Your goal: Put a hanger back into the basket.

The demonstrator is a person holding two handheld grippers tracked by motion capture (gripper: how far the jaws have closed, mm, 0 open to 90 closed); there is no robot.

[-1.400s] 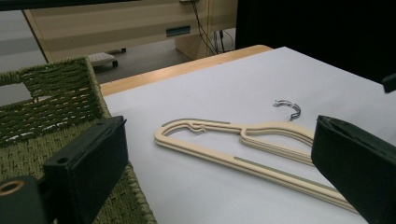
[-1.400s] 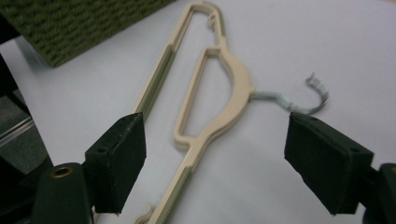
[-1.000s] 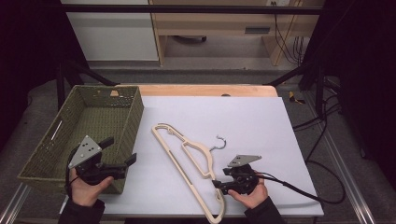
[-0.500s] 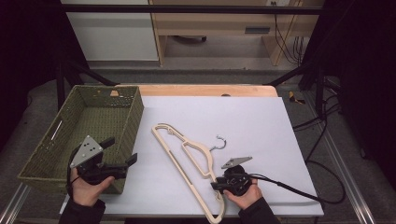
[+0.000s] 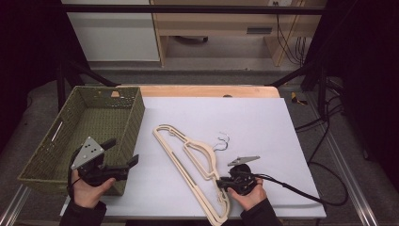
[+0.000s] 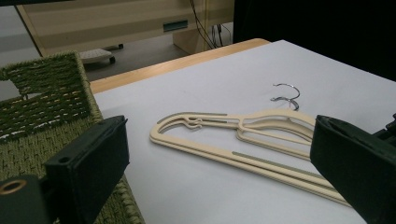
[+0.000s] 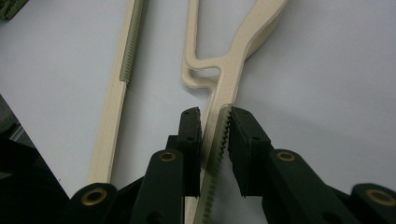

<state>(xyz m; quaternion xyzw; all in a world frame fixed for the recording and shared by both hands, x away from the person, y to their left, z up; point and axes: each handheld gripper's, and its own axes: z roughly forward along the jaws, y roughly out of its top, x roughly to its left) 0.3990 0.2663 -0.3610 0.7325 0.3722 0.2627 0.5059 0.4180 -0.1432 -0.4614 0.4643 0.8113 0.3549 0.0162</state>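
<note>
White tabletop bears cream hangers lying diagonally, hooks rightward; right tool pinches their near arm.

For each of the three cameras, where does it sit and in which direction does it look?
High view: sits above the person's side, looks forward and down on the table; both hands, left gripper and right gripper show.
Left gripper view: rides the left gripper, looks across the table at the hangers and basket; its wide-open jaws show.
Right gripper view: rides the right gripper, looks down along a hanger arm that its jaws, just closing, grip.
Shared: all three show the cream hangers.
</note>
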